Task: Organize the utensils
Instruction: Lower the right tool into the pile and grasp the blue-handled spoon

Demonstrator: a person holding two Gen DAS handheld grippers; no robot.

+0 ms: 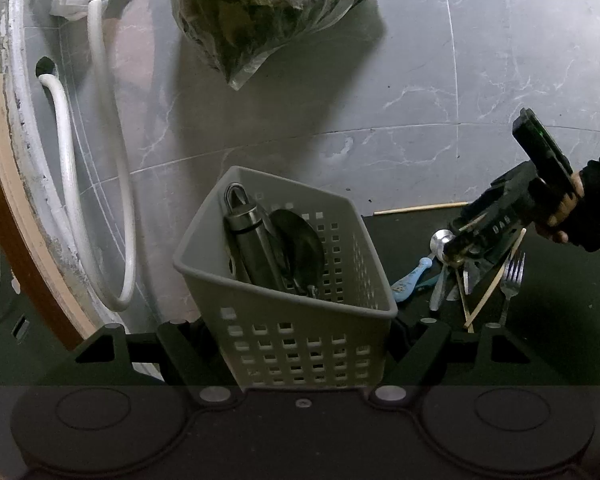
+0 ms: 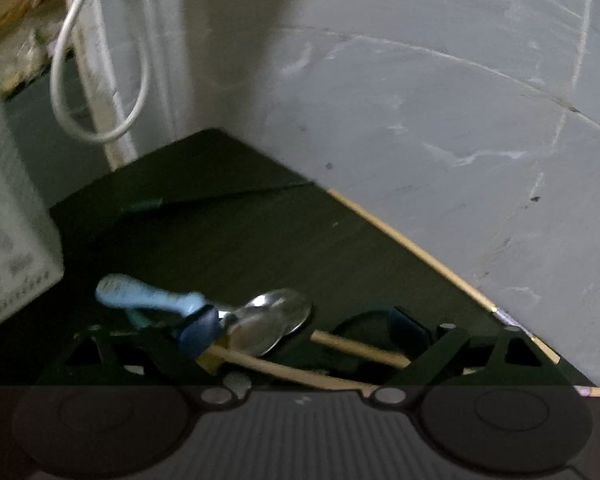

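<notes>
Two grippers in play. The left gripper (image 1: 296, 344) is clamped on the grey perforated basket (image 1: 300, 336), fingers pressing its side walls near the bottom; basket sits dead centre in the left wrist view, tilted toward 11 o'clock. Inside it: a dark metal flask (image 1: 252, 248) with a loop cap, leaning toward 11 o'clock, and a dark round ladle-like piece (image 1: 300, 248) just beside it at its 3 o'clock.

The right gripper (image 2: 300, 344), held in a gloved hand (image 1: 564, 216), is nose-down over the loose utensil pile on the black mat (image 1: 560, 292), at roughly 3 o'clock from the basket. Jaws stand wide apart, nothing pinched. No pad contact visible. Right wrist view is motion-blurred.

Pile contents, right wrist view: metal spoon (image 2: 272, 316) bowl between the fingers, a light-blue handled utensil (image 2: 148, 296) at its 9 o'clock, two wooden chopsticks (image 2: 360, 350) crossing under the spoon toward 4 o'clock. Another chopstick (image 2: 420, 256) lies along the mat edge against the grey marbled wall (image 2: 460, 100), running 11 to 5 o'clock.

Left wrist view adds a fork (image 1: 512, 280) at the pile's 3 o'clock side, tines up-frame.

Background: white hose (image 1: 120, 200) looping down at 9 o'clock, plastic bag (image 1: 268, 12) of dark stuff at 12 o'clock.
</notes>
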